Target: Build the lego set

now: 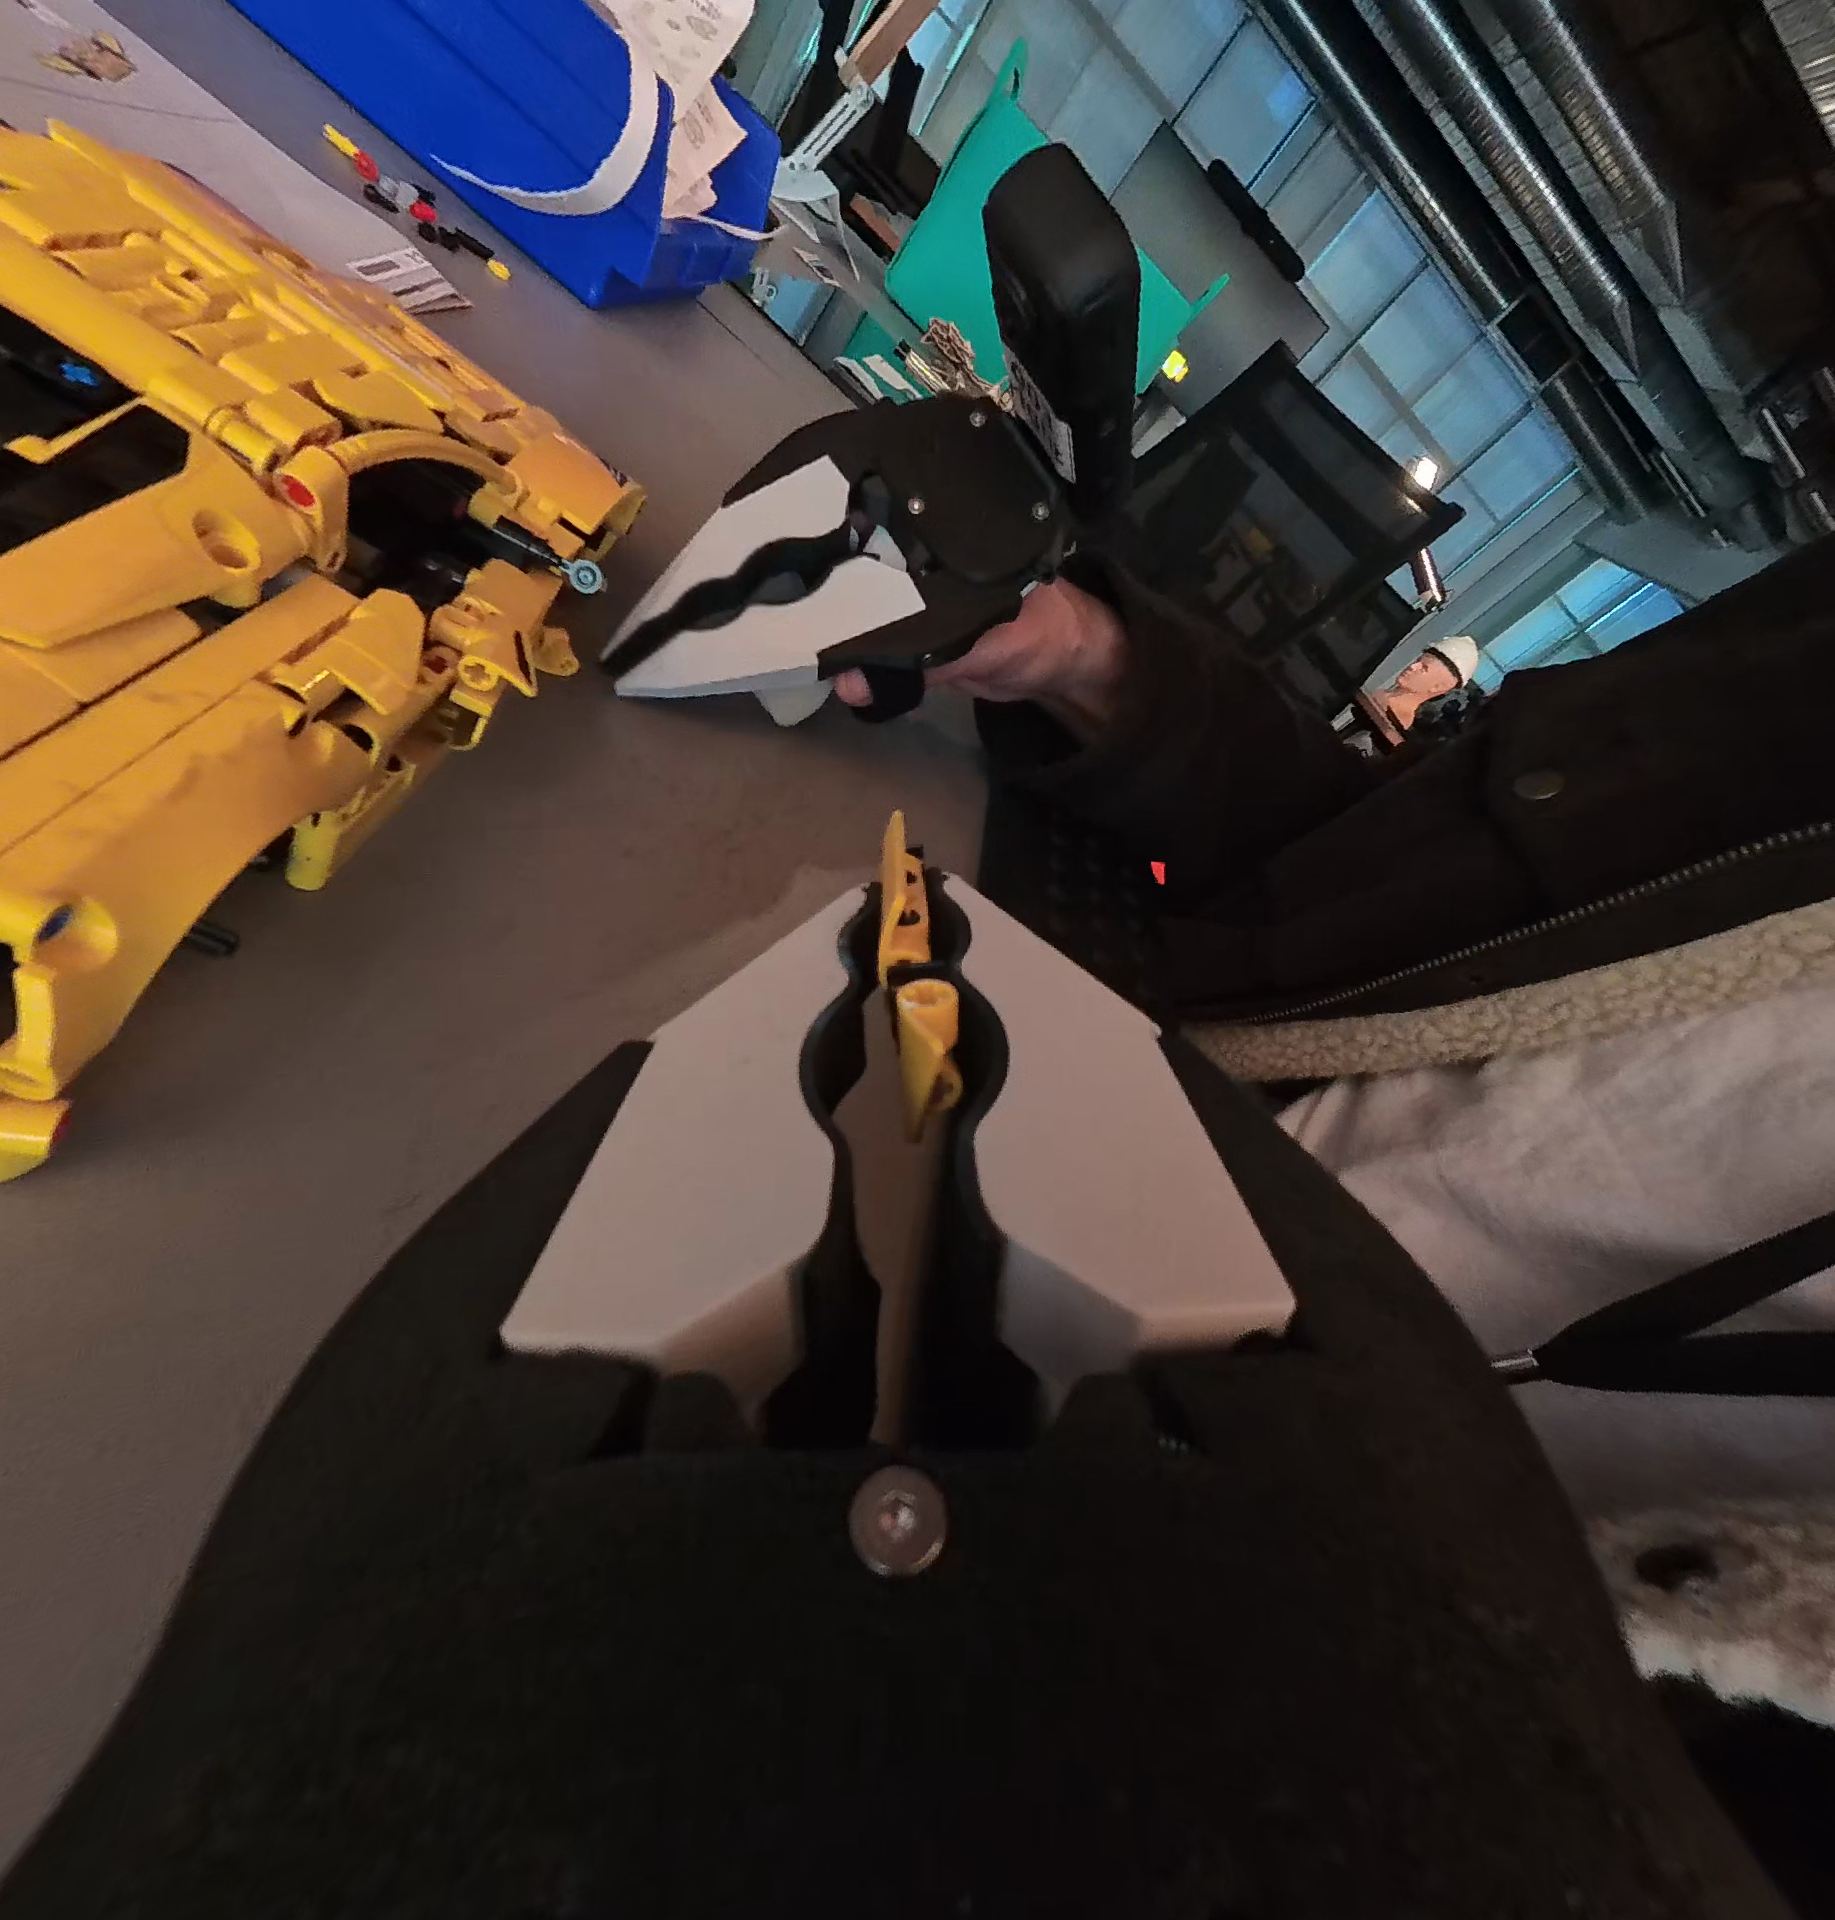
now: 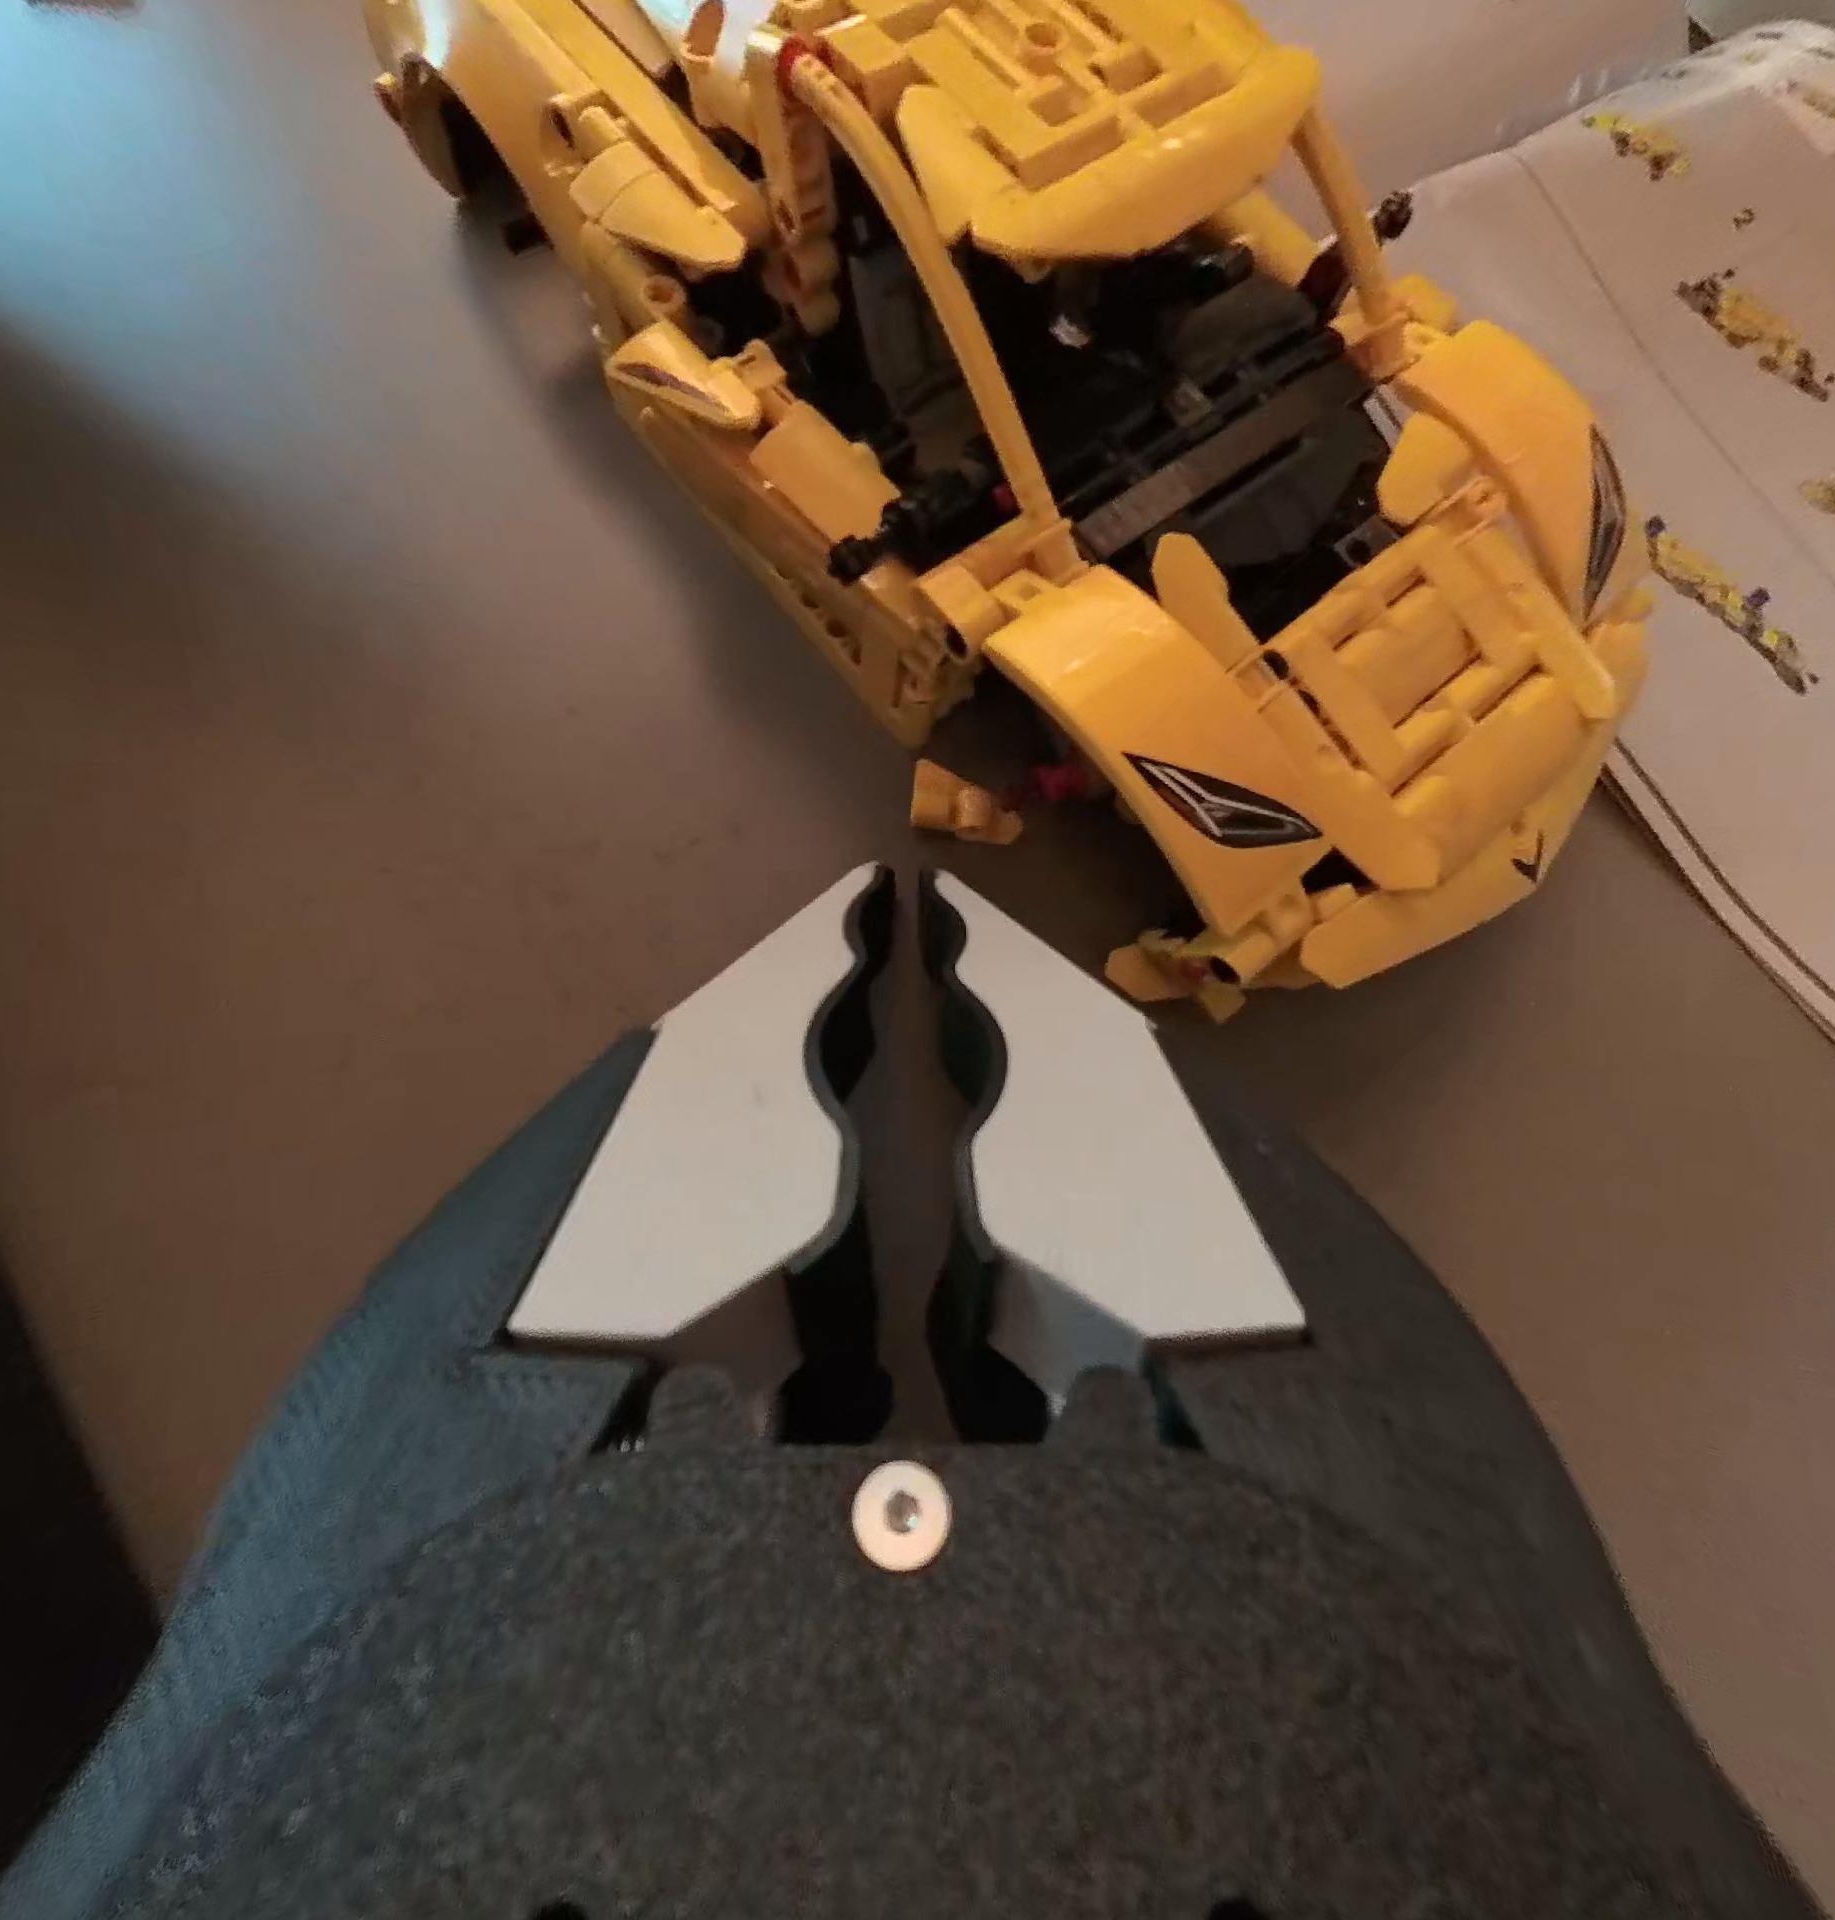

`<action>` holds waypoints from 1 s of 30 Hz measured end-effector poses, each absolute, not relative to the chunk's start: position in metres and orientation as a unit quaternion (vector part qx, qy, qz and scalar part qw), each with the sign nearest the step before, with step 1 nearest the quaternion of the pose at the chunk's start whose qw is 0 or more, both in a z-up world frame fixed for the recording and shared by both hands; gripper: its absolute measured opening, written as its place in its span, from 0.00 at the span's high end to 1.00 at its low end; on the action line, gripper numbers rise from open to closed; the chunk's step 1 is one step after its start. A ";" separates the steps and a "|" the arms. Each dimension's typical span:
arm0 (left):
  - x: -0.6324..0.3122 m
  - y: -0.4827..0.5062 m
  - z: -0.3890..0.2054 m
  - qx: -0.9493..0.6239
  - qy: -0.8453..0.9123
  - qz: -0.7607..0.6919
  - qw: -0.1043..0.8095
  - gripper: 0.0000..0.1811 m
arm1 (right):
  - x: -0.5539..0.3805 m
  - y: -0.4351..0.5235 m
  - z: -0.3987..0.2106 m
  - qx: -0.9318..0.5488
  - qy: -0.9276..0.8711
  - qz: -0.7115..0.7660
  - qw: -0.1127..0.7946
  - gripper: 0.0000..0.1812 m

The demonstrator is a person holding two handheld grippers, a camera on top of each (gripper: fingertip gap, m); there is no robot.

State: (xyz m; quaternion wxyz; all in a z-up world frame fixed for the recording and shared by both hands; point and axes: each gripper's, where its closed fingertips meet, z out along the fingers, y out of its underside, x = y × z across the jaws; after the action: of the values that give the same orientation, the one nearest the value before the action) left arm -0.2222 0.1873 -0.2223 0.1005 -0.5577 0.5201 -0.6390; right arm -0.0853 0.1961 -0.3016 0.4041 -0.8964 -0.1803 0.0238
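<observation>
So in the left wrist view, the left hand-held gripper (image 1: 908, 883) is clamped down on a small yellow piece (image 1: 918, 987), pinched edge-on at the fingertips and held up off the grey tabletop (image 1: 477, 935). The half-built yellow car (image 1: 217, 540) sits off to its left, well apart, with the right hand-held gripper (image 1: 632, 665) hovering just beside the car's near end. A blue bin (image 1: 580, 135) and some loose little parts (image 1: 414, 208) are farther back. Right wrist view: the right one's fingers (image 2: 757, 1091) are nearly together, just a thin gap, nothing in them, aimed at a loose yellow connector (image 2: 960, 810) lying by the car's front wheel arch, instruction booklet (image 2: 1723, 520) to the right. Looks like mid part-fitting to me; next is probably carrying the held piece to its spot and lining up the holes carefully.
</observation>
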 end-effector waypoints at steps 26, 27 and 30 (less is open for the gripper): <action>-0.224 0.187 -0.220 -0.552 0.517 -0.647 0.096 0.96 | -0.124 0.181 -0.297 -0.887 -0.269 0.160 0.340 0.83; -0.224 0.187 -0.220 -0.552 0.517 -0.648 0.096 0.96 | -0.129 0.177 -0.300 -0.890 -0.278 0.173 0.317 0.83; -0.224 0.187 -0.219 -0.551 0.515 -0.649 0.096 0.96 | -0.149 0.166 -0.299 -0.890 -0.274 0.229 0.284 0.85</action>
State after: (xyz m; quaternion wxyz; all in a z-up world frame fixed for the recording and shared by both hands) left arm -0.2244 0.1871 -0.2191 0.0962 -0.5514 0.5155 -0.6488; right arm -0.1494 0.1655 -0.2988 0.2841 -0.8899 -0.2736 0.2292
